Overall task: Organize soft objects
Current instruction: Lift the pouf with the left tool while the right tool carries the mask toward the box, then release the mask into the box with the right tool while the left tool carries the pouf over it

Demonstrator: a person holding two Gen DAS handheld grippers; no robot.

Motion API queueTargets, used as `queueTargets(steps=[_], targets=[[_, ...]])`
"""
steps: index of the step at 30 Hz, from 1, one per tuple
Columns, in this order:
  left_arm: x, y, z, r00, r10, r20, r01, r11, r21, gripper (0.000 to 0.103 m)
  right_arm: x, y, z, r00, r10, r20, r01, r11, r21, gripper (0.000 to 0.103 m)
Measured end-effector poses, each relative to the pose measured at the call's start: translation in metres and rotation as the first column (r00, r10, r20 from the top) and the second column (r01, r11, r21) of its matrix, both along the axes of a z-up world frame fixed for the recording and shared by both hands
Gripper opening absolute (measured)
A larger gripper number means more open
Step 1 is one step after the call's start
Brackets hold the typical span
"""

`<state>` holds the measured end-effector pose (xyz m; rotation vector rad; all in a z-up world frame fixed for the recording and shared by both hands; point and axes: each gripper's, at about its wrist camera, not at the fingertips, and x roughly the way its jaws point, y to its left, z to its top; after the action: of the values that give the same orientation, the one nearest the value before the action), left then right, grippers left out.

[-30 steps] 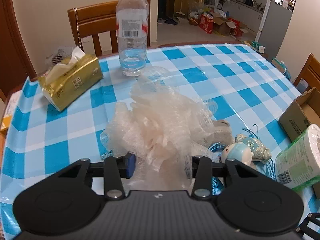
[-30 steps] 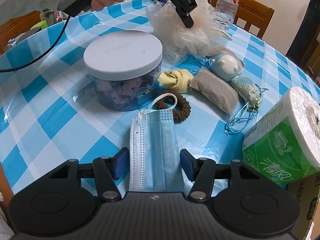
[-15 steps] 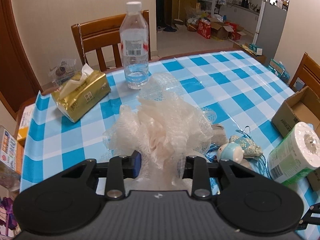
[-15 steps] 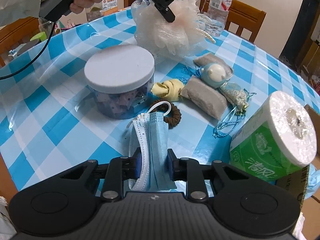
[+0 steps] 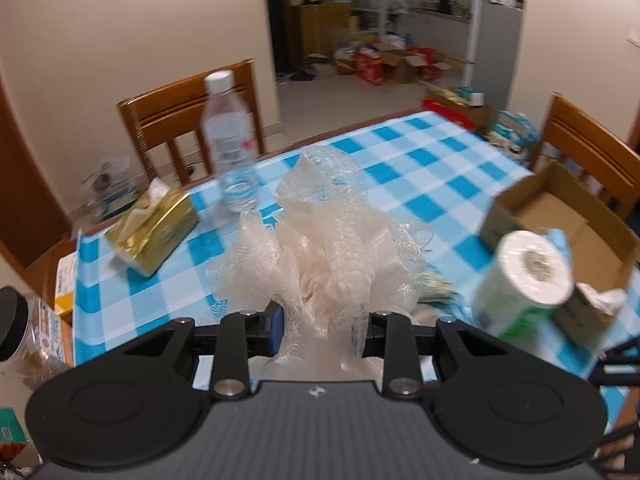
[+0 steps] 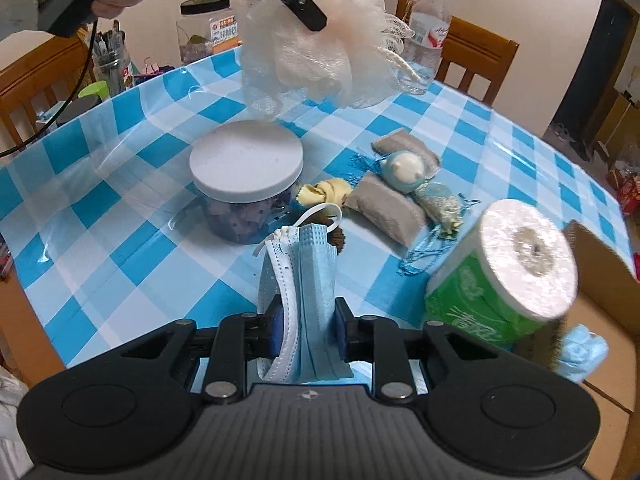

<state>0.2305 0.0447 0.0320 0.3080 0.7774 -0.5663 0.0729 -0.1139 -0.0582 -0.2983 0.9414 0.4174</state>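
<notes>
The left claw (image 5: 320, 324) is pinching the cream mesh bath pouf (image 5: 332, 248), which hangs clear above the checked surface (image 5: 432, 168); from the right wrist view the pouf sits at 12 o'clock. The right claw (image 6: 305, 322) is pressed onto the folded blue face mask (image 6: 308, 276), which stands upright between its pads. Beyond the mask, a white-lidded jar (image 6: 246, 162) lies at 11 o'clock, 2 grey pouches (image 6: 386, 206) at 1 o'clock and a toilet roll (image 6: 516, 264) at 3 o'clock.
</notes>
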Motion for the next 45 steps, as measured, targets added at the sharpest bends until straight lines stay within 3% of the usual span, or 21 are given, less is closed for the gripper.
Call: queueTargets(steps=[7,19,28,34,37,41,43,45], targets=[[-0.042,-0.030,0.024,0.994,-0.106,0.000,0.106,0.994,-0.026,0.029,-0.025,-0.025,0.030,0.998,-0.040,0.043,0.041,0.999,-0.034,0.029],[-0.086,-0.129,0.043,0.992,-0.123,0.016,0.123,0.991,-0.050,0.029,-0.047,-0.137,0.057,0.994,-0.028,0.106,0.035,0.997,-0.070,0.029],[-0.093,-0.209,0.045,0.988,-0.150,0.023,0.151,0.987,-0.048,0.029,-0.038,-0.227,0.053,0.991,-0.015,0.129,0.031,0.991,-0.129,0.029],[-0.097,-0.250,0.046,0.986,-0.165,0.026,0.166,0.986,-0.034,0.029,-0.028,-0.257,0.040,0.994,0.016,0.111,-0.002,0.992,-0.130,0.030],[-0.094,-0.266,0.044,0.986,-0.168,0.024,0.169,0.985,-0.029,0.029,-0.023,-0.269,0.029,0.995,0.019,0.093,-0.009,0.993,-0.115,0.042],[-0.087,-0.282,0.037,0.984,-0.176,0.010,0.176,0.984,-0.027,0.029,-0.023,-0.280,0.021,0.998,-0.014,0.065,0.018,0.998,-0.059,0.079],[-0.084,-0.292,0.034,0.983,-0.185,0.002,0.185,0.982,-0.027,0.029,-0.025,-0.284,0.020,0.998,-0.024,0.062,0.026,0.999,-0.032,0.089],[-0.079,-0.302,0.029,0.980,-0.196,-0.006,0.196,0.980,-0.030,0.029,-0.027,-0.286,0.021,0.997,-0.044,0.057,0.044,0.999,-0.011,0.092]])
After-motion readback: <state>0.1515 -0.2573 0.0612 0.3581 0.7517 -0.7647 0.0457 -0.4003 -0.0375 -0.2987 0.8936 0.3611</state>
